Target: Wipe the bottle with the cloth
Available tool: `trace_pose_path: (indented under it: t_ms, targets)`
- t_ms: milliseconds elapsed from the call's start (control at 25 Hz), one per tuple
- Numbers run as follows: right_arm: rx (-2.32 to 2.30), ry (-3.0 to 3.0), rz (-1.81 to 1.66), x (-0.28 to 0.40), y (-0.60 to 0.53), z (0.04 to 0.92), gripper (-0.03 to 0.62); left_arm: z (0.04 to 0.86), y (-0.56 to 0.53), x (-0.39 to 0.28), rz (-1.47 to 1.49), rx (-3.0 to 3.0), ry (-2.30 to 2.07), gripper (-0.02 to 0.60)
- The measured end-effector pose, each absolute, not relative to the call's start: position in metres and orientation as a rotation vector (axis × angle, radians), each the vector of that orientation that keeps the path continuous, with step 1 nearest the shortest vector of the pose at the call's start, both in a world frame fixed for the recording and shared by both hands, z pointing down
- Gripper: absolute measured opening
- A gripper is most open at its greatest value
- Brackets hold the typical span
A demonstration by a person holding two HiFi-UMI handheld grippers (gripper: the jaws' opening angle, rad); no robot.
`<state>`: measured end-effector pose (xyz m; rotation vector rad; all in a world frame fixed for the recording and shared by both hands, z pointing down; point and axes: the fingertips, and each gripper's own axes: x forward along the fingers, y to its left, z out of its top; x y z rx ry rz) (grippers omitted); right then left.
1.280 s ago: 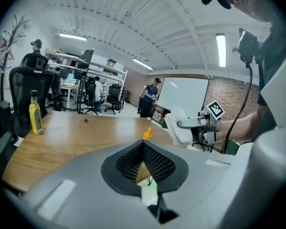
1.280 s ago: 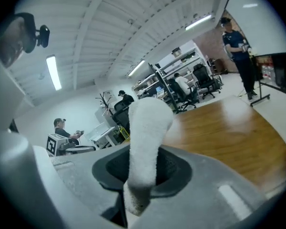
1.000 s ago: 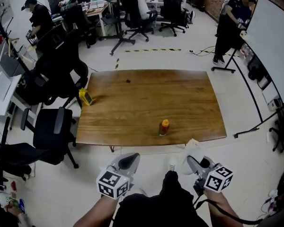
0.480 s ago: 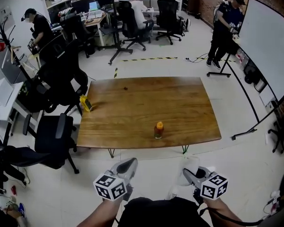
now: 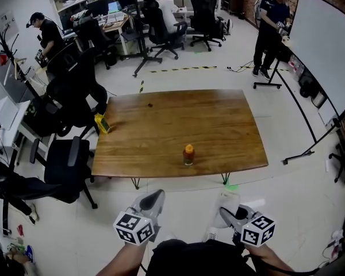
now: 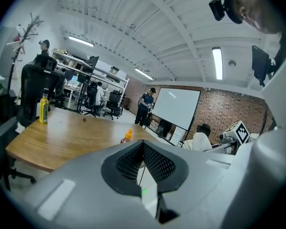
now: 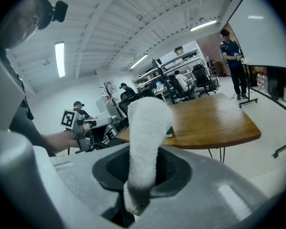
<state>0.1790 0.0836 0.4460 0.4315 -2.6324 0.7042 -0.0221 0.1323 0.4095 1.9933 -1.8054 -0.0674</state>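
**Standing off from the table: cloth gripped, bottle not yet touched**

Nothing of the wiping itself has begun, as far as these views show. The bottle [image 5: 188,154], a small one with an orange cap, stands upright on the wooden table [image 5: 218,119], near its front edge and roughly at mid-width. Both grippers are well apart from it, held low in front of the person, over the floor and short of the table.

The right gripper [image 5: 229,213] has its jaws clamped on the white cloth [image 7: 145,147]. The cloth is pinched low down and rises past the fingertips as a thick, soft roll. In the right gripper view that roll covers most of the bottle, leaving only a sliver beside it.

The left gripper [image 5: 155,198] has its jaws together with nothing between them. Its own view looks across the tabletop to the bottle in the middle distance. A yellow bottle [image 5: 103,122] at the table's far left edge looks unrelated to the job.

So one thing is done: the cloth is in hand. What is left, in my judgement, is almost everything:

- closing in on the table
- steadying the bottle (probably with the empty left gripper, which would have to open first)
- rubbing the cloth over the bottle's surface
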Motion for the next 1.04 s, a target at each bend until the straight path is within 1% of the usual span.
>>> trace_pose_path:
  t_ms: [240, 520, 1040]
  targets:
    - [0.402, -2.643, 0.682, 0.178, 0.086, 0.444, 0.072, 0.407, 0.135, -0.022, -0.177, 1.924, -1.787, 0.017]
    - [0.386, -2.647, 0.686, 0.178, 0.091, 0.446, 0.071, 0.405, 0.139, -0.012, -0.019, 2.0, -1.846, 0.017]
    - [0.357, -2.635, 0.676, 0.177, 0.094, 0.446, 0.072, 0.402, 0.143, -0.012, 0.023, 1.999, -1.85, 0.017]
